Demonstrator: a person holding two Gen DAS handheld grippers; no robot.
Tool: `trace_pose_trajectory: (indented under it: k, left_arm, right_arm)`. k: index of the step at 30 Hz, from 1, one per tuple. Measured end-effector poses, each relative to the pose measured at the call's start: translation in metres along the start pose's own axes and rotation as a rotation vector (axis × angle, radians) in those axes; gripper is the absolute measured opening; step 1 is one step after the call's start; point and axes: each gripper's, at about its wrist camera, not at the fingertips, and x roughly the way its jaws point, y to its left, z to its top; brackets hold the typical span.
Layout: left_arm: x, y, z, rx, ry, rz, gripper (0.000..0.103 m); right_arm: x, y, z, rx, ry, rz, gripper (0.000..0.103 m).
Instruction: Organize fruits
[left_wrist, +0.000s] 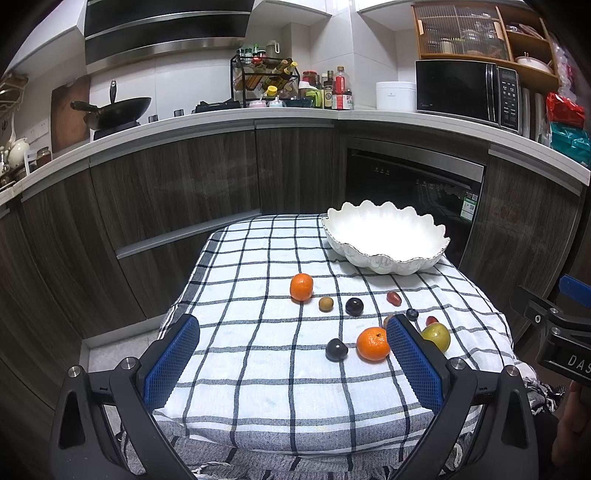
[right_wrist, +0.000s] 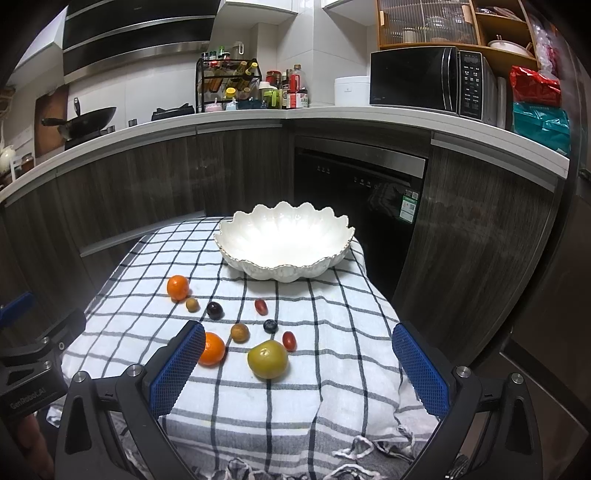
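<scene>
Ten small fruits (right_wrist: 267, 359) lay loose on the checked cloth (right_wrist: 332, 332) at mid-frame, below the empty white bowl (right_wrist: 284, 240). Both the left gripper (left_wrist: 293, 363) and right gripper (right_wrist: 299, 363) hung wide open, holding nothing. Round fruit could probably roll off if nudged.

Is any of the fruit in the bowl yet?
Not yet. The white bowl is empty. Both tongs, left and right, are open and hold nothing. All the fruit is left on the checked cloth: the green fruit, the oranges and the small ones.
</scene>
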Motion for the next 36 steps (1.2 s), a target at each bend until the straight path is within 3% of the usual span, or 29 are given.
trace_pose_trajectory:
  k: [36]
  left_arm:
    - [-0.0023, -0.0029, 0.0031, 0.014, -0.008, -0.001, 0.103]
  right_arm:
    - [-0.0009, -0.0026, 0.0014, 0.016, -0.017, 0.013, 0.102]
